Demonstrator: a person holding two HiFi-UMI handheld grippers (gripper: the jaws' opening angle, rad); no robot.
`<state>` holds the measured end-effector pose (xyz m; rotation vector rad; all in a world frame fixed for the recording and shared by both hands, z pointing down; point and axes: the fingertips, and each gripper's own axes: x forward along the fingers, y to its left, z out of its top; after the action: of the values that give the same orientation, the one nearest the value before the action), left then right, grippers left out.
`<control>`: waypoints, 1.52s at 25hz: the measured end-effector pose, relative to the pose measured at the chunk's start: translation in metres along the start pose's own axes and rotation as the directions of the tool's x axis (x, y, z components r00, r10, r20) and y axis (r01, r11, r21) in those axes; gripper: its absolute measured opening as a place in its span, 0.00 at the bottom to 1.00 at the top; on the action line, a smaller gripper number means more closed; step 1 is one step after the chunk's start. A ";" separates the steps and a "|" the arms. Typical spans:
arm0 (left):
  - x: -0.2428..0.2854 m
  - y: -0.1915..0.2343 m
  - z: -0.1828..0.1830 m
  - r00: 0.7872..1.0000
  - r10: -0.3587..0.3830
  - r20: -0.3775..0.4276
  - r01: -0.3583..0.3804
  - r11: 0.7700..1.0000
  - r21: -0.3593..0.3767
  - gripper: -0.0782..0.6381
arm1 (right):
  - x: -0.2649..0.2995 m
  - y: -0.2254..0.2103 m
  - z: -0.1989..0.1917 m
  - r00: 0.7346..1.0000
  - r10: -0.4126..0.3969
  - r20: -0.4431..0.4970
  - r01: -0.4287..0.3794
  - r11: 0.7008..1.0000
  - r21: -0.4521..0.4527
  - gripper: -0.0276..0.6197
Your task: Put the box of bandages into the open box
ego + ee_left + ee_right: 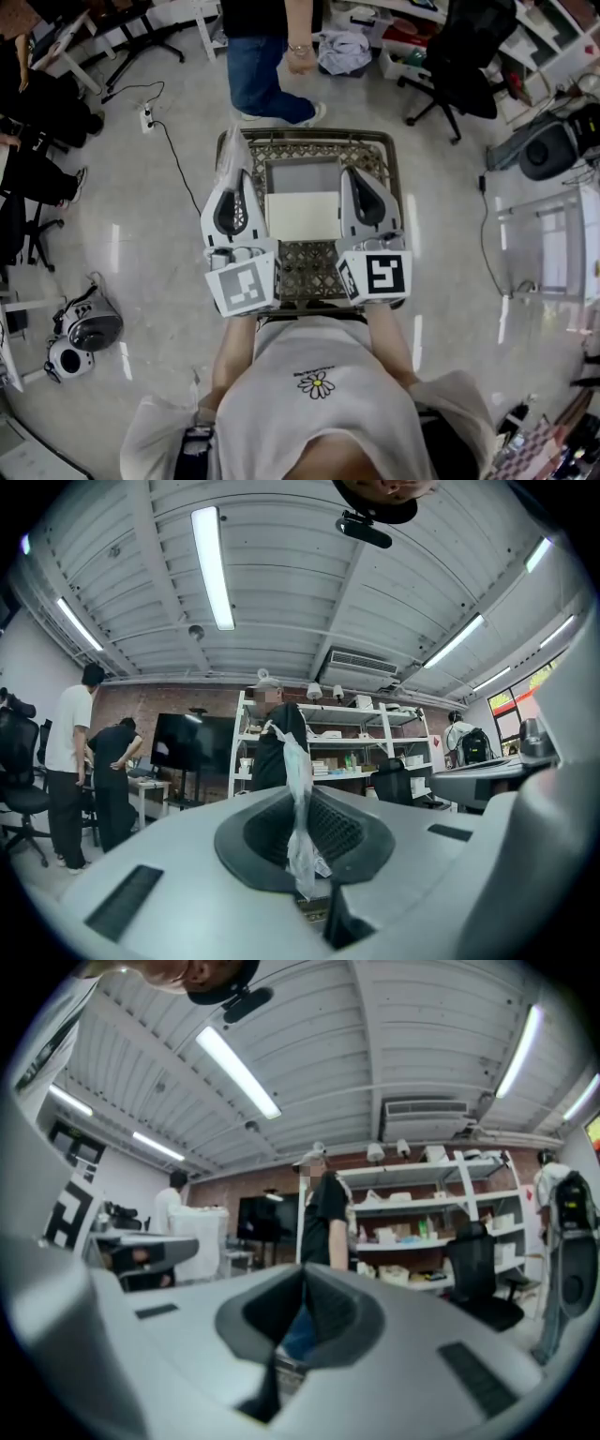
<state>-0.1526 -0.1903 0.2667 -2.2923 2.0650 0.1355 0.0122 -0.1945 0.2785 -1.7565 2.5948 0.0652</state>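
Observation:
An open box (302, 176) with a grey inside and a white flap (302, 216) sits on a metal lattice table (378, 155) in the head view. I see no box of bandages in any view. Both grippers stand upright at the table's near edge, on either side of the open box. My left gripper (239, 174) (302, 803) is shut on a strip of clear plastic film (232, 153) (295, 752) that sticks up from between its jaws. My right gripper (354, 174) (303, 1274) is shut with nothing in it.
A person in jeans (267, 70) stands just beyond the table. A black office chair (469, 56) is at the far right, and a power strip with a cable (147, 117) lies at the far left. Round appliances (89, 323) lie on the floor at the left. A clear table (553, 248) stands at the right.

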 end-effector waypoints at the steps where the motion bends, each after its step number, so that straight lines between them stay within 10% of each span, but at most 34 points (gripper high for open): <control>1: 0.000 0.000 -0.002 1.000 0.003 -0.006 -0.003 1.000 0.001 0.17 | 0.000 -0.002 -0.002 1.000 -0.003 -0.003 0.003 1.000 0.007 0.09; 11: 0.003 0.011 -0.010 0.997 0.057 -0.045 -0.055 0.997 0.046 0.17 | 0.001 -0.008 -0.008 1.000 0.000 -0.020 0.000 1.000 0.024 0.09; 25: 0.022 -0.001 -0.016 0.994 -0.072 -0.087 0.081 0.991 0.109 0.17 | -0.001 -0.020 -0.030 0.997 -0.021 -0.071 0.026 0.998 0.064 0.09; 38: 0.098 -0.016 -0.018 0.924 -0.365 -0.115 0.382 0.873 0.302 0.17 | 0.005 -0.031 -0.048 0.995 -0.017 -0.098 0.023 0.998 0.066 0.09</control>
<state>-0.1263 -0.2872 0.2740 -2.4433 1.4802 -0.2635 0.0400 -0.2128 0.3252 -1.8070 2.6106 -0.1082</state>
